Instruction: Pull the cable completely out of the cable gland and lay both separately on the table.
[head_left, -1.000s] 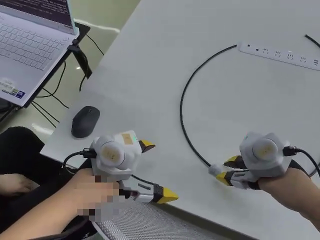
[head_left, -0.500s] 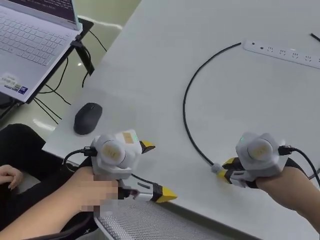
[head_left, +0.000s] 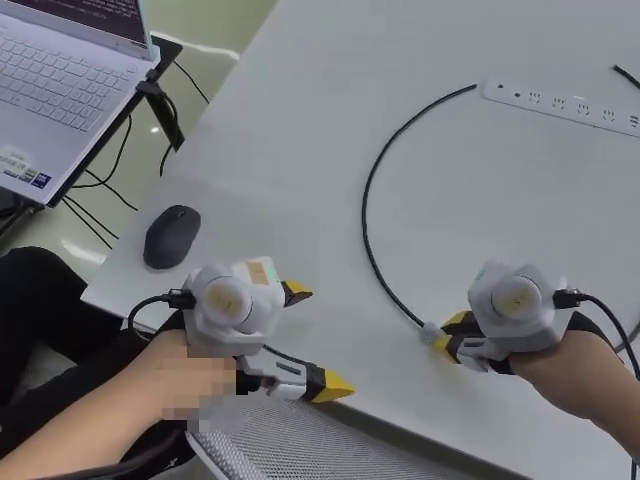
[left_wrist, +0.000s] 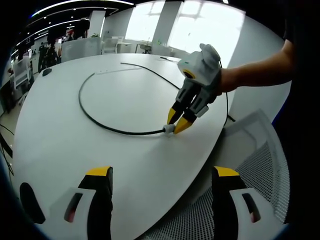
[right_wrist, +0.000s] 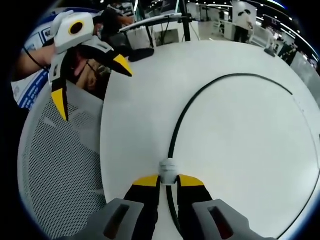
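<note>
A long black cable (head_left: 368, 215) lies in a wide arc on the white table (head_left: 300, 150). Its near end carries a small white cable gland (head_left: 430, 335), close to the front edge. My right gripper (head_left: 447, 334) sits just behind the gland. In the right gripper view the gland (right_wrist: 168, 170) lies just beyond the tips of the right gripper (right_wrist: 170, 182), which is shut on the cable (right_wrist: 172, 204). My left gripper (head_left: 320, 340) hovers open at the table's front edge, well left of the gland. In the left gripper view the gland (left_wrist: 169, 129) lies ahead of the open left gripper (left_wrist: 162, 172).
A white power strip (head_left: 560, 102) lies at the far right of the table. A black mouse (head_left: 171, 236) rests near the left edge, and a laptop (head_left: 60, 80) stands on a stand beyond it. A mesh chair seat (head_left: 300, 440) is below the front edge.
The right gripper's jaws have narrowed around the cable behind the gland. The left gripper has stayed where it was, still open.
</note>
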